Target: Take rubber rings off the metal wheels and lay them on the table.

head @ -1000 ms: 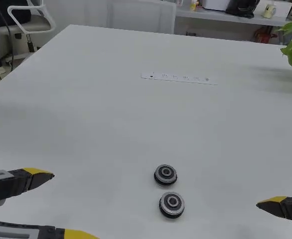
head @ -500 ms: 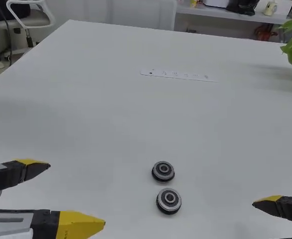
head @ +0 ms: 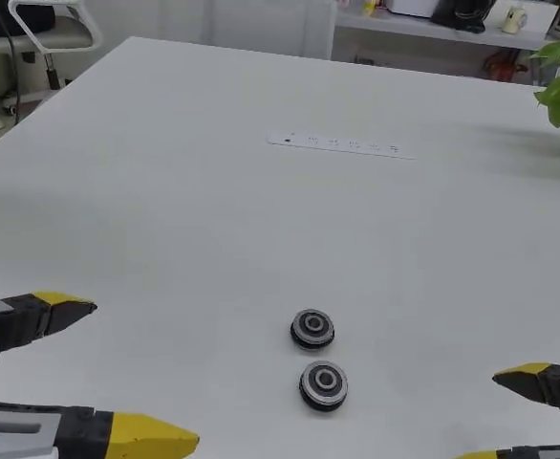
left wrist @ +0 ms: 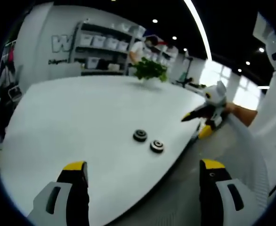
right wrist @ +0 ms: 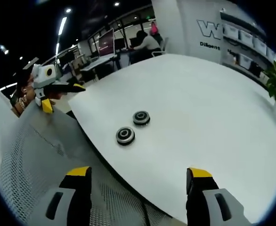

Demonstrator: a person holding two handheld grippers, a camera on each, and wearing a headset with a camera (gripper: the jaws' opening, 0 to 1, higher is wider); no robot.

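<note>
While I flank them, wheels (head: pixel 312 328): rings (head: pixel 302 385) on, together on counter (head: pixel 261 220).
Left hand-held gripper (head: pixel 144 375): wide open, empty (poised).
Right hand-held gripper (head: pixel 481 418): same.

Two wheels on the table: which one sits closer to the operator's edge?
The near wheel, the lower one in the head view. The far wheel lies just beyond it, toward the white socket strip.

On white table (right wrist: pixel 199 103), near wheel (right wrist: pixel 125 135) just beside far wheel (right wrist: pixel 141 118); right tool (right wrist: pixel 138 176) jaws wide apart.
</note>
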